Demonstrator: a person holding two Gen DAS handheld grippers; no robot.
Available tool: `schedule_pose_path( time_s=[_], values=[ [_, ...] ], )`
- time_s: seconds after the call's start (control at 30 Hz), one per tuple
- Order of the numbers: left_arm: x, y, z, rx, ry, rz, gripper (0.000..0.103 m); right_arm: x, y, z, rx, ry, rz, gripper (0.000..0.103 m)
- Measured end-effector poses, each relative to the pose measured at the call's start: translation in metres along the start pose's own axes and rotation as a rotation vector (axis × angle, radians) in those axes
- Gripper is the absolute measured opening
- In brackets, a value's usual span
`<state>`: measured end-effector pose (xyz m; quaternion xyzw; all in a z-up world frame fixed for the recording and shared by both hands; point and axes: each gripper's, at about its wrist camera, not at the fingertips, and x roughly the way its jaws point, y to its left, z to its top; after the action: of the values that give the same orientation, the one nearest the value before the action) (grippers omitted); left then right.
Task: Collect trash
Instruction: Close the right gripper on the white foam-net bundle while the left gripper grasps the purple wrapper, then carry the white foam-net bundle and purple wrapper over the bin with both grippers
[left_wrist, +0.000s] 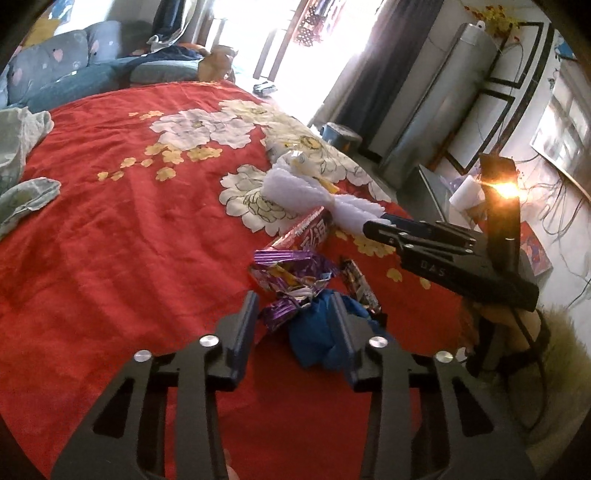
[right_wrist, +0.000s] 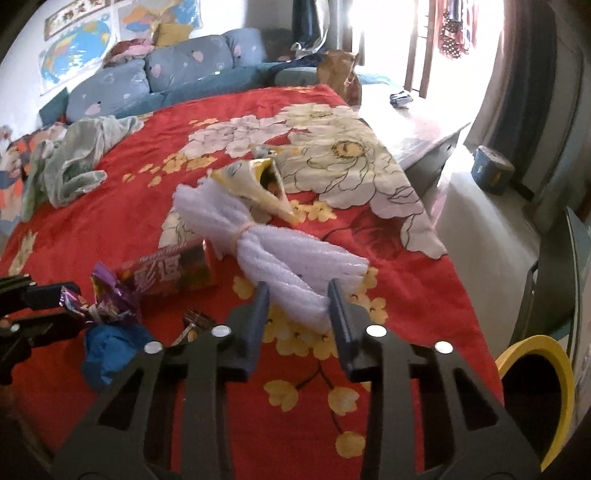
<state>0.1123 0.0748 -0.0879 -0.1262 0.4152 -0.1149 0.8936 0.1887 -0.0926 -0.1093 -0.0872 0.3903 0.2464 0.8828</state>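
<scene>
Trash sits in a clump on the red bed, near edge. Left claw clamped on blue wad w/ purple wrapper: light, crinkly, slippery foil. Right claw pinches foam bundle at its near end: soft, springy, so grip nearer the tied waist.

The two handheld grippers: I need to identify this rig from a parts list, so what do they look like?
Both are black. Each wrist view shows angular arms with cut-out slots, four round silver fasteners, and two flat dark blue-grey fingers. The left gripper and the right gripper match. Seen side-on, the right gripper's body bears pale letters "DAS" and a black upright post. A black strap and fur-trimmed cuff sit behind it.
</scene>
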Motion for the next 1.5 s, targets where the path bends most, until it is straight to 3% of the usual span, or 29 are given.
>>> schedule_pose_path(
  time_s=[0.07, 0.37, 0.9, 1.5],
  values=[
    [0.001, 0.001, -0.001, 0.0, 0.007, 0.001, 0.025, -0.002, 0.0, -0.004, 0.0, -0.001, 0.012, 0.02],
    [-0.007, 0.003, 0.005, 0.004, -0.024, -0.004, 0.022, -0.027, -0.005, -0.018, 0.066, -0.027, 0.095, 0.011],
    [-0.039, -0.008, 0.021, 0.014, -0.116, -0.01, 0.021, -0.072, 0.004, -0.036, 0.089, -0.082, 0.18, 0.01],
    [-0.055, -0.027, 0.028, 0.044, -0.166, -0.014, 0.021, -0.101, -0.002, -0.034, 0.112, -0.146, 0.205, 0.01]
  ],
)
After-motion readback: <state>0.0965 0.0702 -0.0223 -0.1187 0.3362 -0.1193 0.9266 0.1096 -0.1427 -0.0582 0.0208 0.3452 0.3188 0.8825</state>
